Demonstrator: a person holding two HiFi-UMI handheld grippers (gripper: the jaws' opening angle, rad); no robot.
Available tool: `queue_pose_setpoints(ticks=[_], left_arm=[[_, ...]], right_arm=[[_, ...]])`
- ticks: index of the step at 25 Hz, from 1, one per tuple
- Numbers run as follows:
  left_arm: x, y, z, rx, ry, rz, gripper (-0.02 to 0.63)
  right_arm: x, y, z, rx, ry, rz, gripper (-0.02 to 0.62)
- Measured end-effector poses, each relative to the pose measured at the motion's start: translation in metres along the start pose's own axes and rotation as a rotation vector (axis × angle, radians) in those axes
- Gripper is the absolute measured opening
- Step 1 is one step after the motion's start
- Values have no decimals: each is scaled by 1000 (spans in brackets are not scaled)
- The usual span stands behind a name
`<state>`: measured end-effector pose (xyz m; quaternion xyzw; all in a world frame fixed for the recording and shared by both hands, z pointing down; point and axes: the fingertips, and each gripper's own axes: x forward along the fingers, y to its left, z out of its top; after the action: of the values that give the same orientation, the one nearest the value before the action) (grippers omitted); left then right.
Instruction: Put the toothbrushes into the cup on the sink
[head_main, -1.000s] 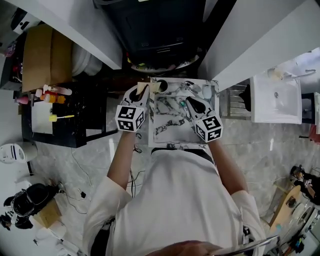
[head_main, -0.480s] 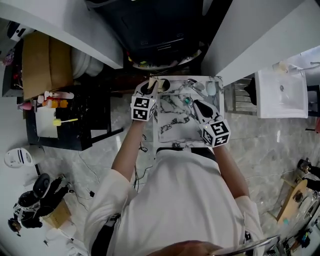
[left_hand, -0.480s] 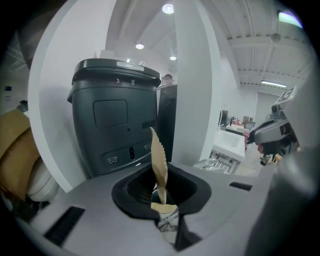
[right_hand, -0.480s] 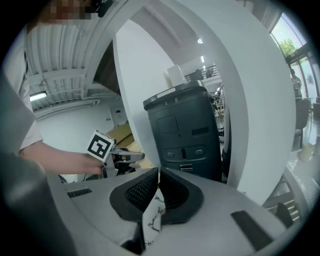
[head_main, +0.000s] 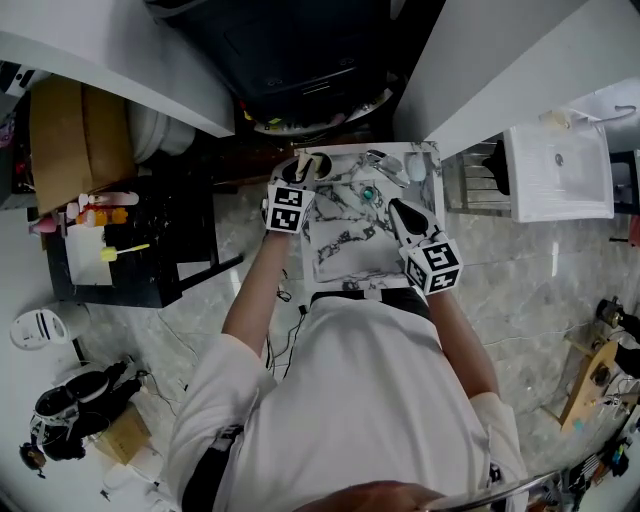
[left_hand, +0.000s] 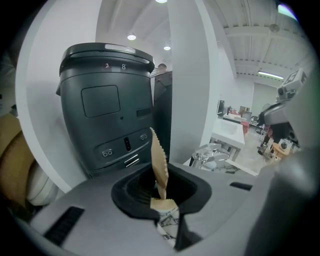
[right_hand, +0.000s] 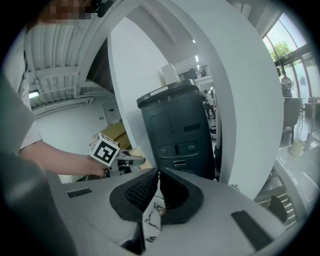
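Head view steeply down; both gripper views face black machine.

The left gripper has moved forward and now reaches well ahead of the right gripper, and slightly closer to its side. Its jaws are opening, with a brown paper strip standing upright between them.

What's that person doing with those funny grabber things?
A person holds a gripper in each hand over a marble-patterned board. The left gripper has a brown paper strip with a jagged edge pinched upright between its jaws, which are just starting to open. The right gripper is shut and empty above the board. Neither gripper holds a toothbrush.
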<state>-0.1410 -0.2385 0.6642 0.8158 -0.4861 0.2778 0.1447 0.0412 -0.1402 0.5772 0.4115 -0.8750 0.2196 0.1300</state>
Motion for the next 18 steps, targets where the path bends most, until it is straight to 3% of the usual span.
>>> queue_pose_setpoints(ticks=[7,10,18], left_arm=[[2,-5,-5,-25,11,-17,129],[-1,-6,-7,-37,4,-8,193],[-31,9,13,-36,-113,90,147]], right_arm=[[-3,1,-8,-3,6,-6,40],[-4,3,-9,-4,5,-6,40],[-6,7,-10,-8,4,-3,40]])
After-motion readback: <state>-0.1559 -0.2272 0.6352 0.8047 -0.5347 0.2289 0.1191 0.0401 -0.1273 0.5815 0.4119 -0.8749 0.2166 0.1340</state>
